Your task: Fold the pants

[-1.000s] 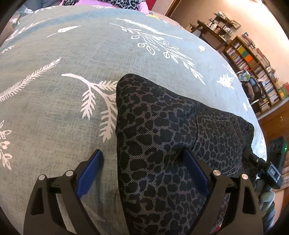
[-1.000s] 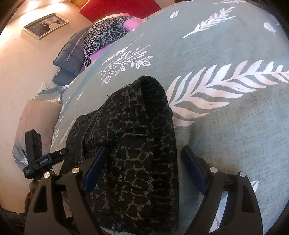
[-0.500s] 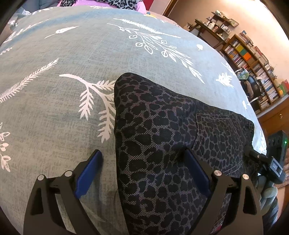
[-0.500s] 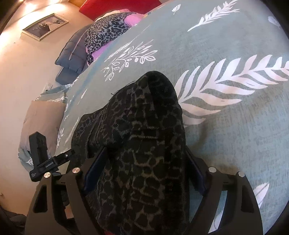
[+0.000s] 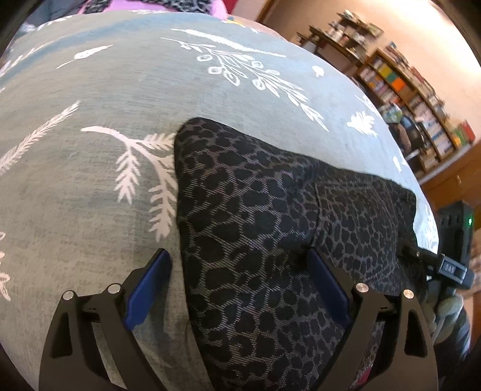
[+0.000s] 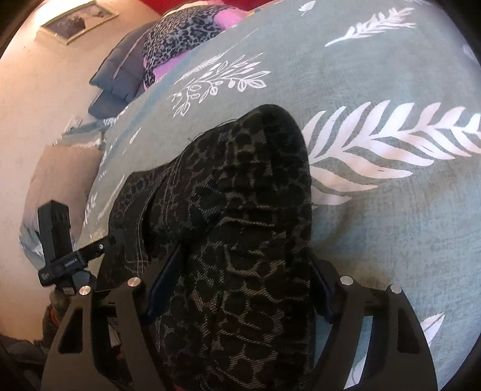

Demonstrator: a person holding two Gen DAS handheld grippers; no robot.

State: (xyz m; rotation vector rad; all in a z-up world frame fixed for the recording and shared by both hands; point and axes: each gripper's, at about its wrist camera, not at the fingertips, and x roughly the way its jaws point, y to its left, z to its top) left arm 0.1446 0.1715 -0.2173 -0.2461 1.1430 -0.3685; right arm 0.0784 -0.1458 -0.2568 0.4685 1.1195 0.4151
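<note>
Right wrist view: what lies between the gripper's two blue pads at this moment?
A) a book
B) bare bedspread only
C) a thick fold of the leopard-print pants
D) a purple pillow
C: the folded leopard-print pants fill the gap of the right gripper, whose jaws have just been closing, with the leaf-patterned bedspread beside it.

Daylight, warm and fairly bright; strong fisheye bending with dark corners; bookshelves (image 5: 421,99) soft and blurred; pants (image 6: 240,225) dim, shadowed.

Leaf-print bedspread (image 5: 126,90), bookshelves (image 5: 421,99) along wall, framed picture (image 6: 78,21) opposite.
</note>
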